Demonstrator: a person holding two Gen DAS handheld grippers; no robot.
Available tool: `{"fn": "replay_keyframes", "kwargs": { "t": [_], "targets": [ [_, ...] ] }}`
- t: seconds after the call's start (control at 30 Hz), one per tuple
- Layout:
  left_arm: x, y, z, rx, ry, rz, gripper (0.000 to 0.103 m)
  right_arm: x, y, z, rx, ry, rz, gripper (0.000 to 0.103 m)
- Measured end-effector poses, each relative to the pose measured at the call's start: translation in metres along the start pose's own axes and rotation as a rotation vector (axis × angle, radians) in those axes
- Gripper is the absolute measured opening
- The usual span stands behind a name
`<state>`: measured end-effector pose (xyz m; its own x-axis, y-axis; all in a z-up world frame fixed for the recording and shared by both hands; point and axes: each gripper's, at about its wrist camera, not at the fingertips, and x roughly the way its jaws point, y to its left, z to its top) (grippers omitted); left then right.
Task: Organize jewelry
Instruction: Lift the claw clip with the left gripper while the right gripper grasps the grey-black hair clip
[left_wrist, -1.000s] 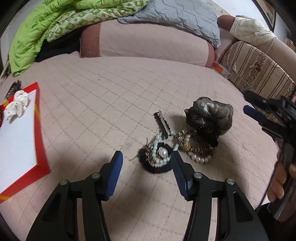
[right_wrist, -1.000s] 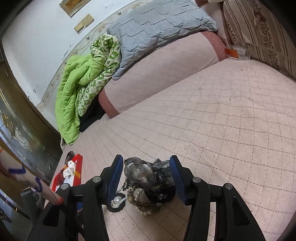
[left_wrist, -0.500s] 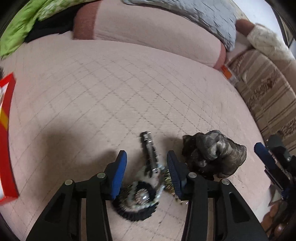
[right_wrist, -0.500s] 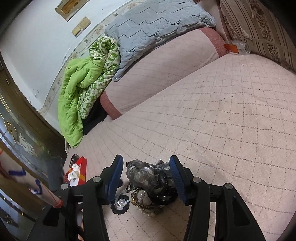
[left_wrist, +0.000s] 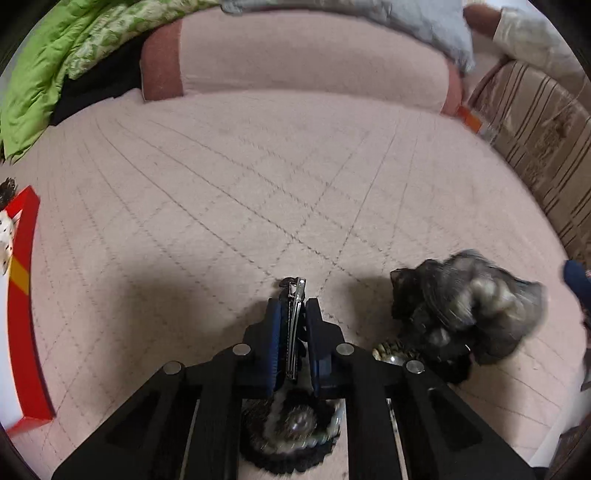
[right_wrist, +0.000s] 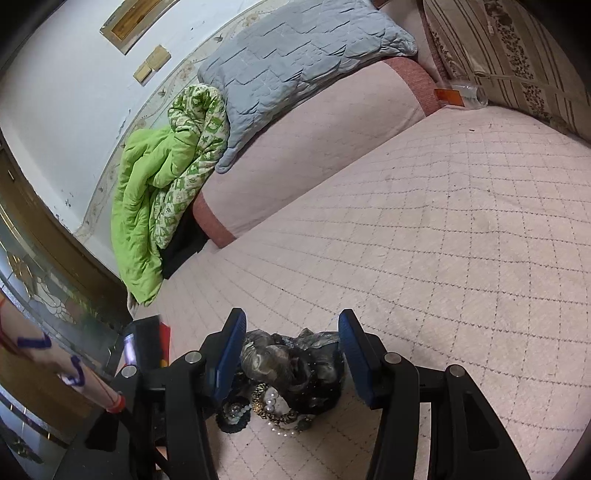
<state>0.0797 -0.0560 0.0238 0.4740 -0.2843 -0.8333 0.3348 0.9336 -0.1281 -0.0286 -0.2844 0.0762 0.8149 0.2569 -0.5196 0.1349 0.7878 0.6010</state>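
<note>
A silver metal hair clip (left_wrist: 296, 288) stands on edge between the blue pads of my left gripper (left_wrist: 293, 308), whose jaws are closing and press on it. Under that gripper lies a black round piece with pearls (left_wrist: 291, 428). To its right sit a dark gauzy scrunchie (left_wrist: 469, 306) and a leopard-print bracelet (left_wrist: 391, 354). My right gripper (right_wrist: 291, 325) hangs open just above the scrunchie (right_wrist: 295, 365), nothing between its pads. A pearl bracelet (right_wrist: 275, 402) lies under it.
A white tray with a red rim (left_wrist: 22, 295) lies at the far left of the pink quilted bed (left_wrist: 258, 184). A pink bolster (left_wrist: 295, 59), green blanket (right_wrist: 147, 206) and grey pillow (right_wrist: 295, 55) line the back. A striped cushion (left_wrist: 535, 122) stands at the right.
My left gripper moved forward over the jewelry pile and its jaws closed from wide apart onto the hair clip. The right gripper stayed in place, still open.
</note>
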Motion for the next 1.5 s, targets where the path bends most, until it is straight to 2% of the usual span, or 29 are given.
{"fn": "replay_keyframes", "kwargs": {
  "t": [0.07, 0.17, 0.2, 0.27, 0.47, 0.57, 0.67, 0.87, 0.93, 1.27, 1.5],
  "targets": [
    [-0.022, 0.008, -0.005, -0.011, -0.056, -0.021, 0.013, 0.001, 0.002, -0.002, -0.01, 0.007, 0.003, 0.057],
    [-0.059, 0.015, -0.01, 0.001, -0.146, -0.036, 0.013, 0.003, 0.007, -0.002, -0.04, 0.018, 0.005, 0.068],
    [-0.069, 0.017, -0.012, 0.0, -0.166, -0.039, 0.013, 0.004, 0.009, -0.003, -0.049, 0.022, 0.01, 0.069],
    [-0.086, 0.02, -0.015, -0.002, -0.196, -0.043, 0.013, 0.011, 0.019, -0.007, -0.11, 0.05, 0.011, 0.071],
    [-0.119, 0.013, -0.02, 0.018, -0.256, -0.064, 0.013, 0.039, 0.047, -0.027, -0.291, 0.15, -0.054, 0.071],
    [-0.13, 0.003, -0.018, 0.026, -0.271, -0.079, 0.013, 0.053, 0.043, -0.032, -0.296, 0.21, -0.045, 0.014],
    [-0.146, -0.007, -0.014, 0.04, -0.303, -0.089, 0.013, 0.045, 0.043, -0.031, -0.296, 0.166, -0.03, 0.011],
    [-0.177, -0.02, -0.012, 0.063, -0.375, -0.076, 0.013, -0.002, 0.05, -0.019, -0.286, -0.035, 0.08, 0.01],
    [-0.182, -0.022, -0.014, 0.068, -0.386, -0.063, 0.013, -0.012, 0.052, -0.018, -0.29, -0.071, 0.097, 0.01],
    [-0.174, -0.009, -0.046, 0.062, -0.362, 0.013, 0.013, -0.015, 0.064, -0.025, -0.262, -0.064, 0.158, 0.01],
    [-0.167, 0.016, -0.057, 0.024, -0.353, 0.053, 0.013, -0.013, 0.086, -0.041, -0.335, -0.049, 0.178, 0.01]
  ]
}}
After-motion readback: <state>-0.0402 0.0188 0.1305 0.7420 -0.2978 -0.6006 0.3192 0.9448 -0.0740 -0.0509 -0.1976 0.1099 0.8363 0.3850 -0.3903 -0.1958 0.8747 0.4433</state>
